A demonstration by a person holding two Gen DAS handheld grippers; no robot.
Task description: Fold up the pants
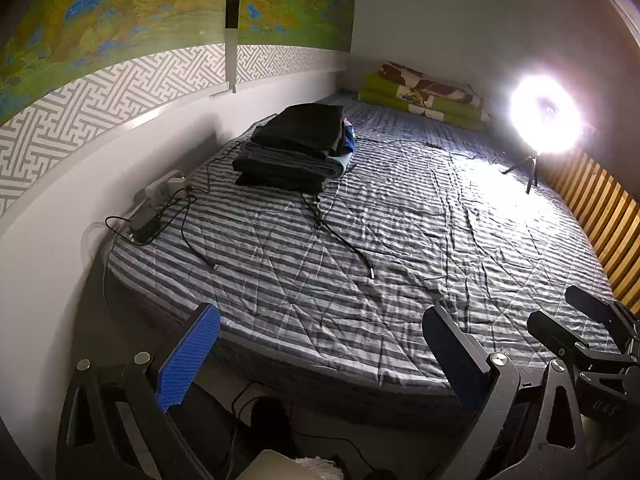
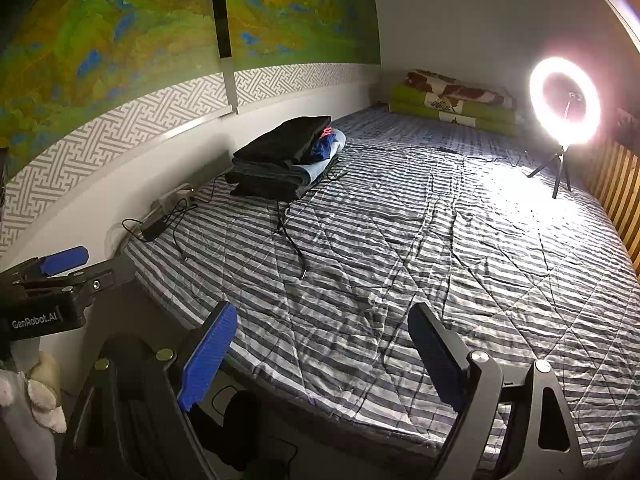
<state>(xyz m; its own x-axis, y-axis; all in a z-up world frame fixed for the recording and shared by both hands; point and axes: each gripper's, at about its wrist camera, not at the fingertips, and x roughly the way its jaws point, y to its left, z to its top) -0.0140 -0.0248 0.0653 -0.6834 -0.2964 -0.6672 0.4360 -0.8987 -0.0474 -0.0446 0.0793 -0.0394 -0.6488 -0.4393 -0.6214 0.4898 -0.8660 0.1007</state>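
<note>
A stack of folded pants (image 1: 298,146) (image 2: 284,158) lies at the far left of the striped bed (image 1: 400,240) (image 2: 420,260), close to the wall; black pairs sit on top, with grey and blue ones under and beside them. My left gripper (image 1: 320,356) hangs open over the bed's near edge, nothing between its blue pads. My right gripper (image 2: 324,360) is open and empty too, at the near edge. The right gripper (image 1: 576,320) shows at the left wrist view's right edge, and the left gripper (image 2: 60,268) shows at the right wrist view's left edge.
Black cables (image 1: 344,240) (image 2: 292,240) trail across the bed from a power strip and adapter (image 1: 156,204) (image 2: 160,216) by the wall. A lit ring light on a small tripod (image 1: 544,116) (image 2: 564,104) stands at the far right. Folded green bedding (image 1: 424,96) (image 2: 452,100) lies at the head.
</note>
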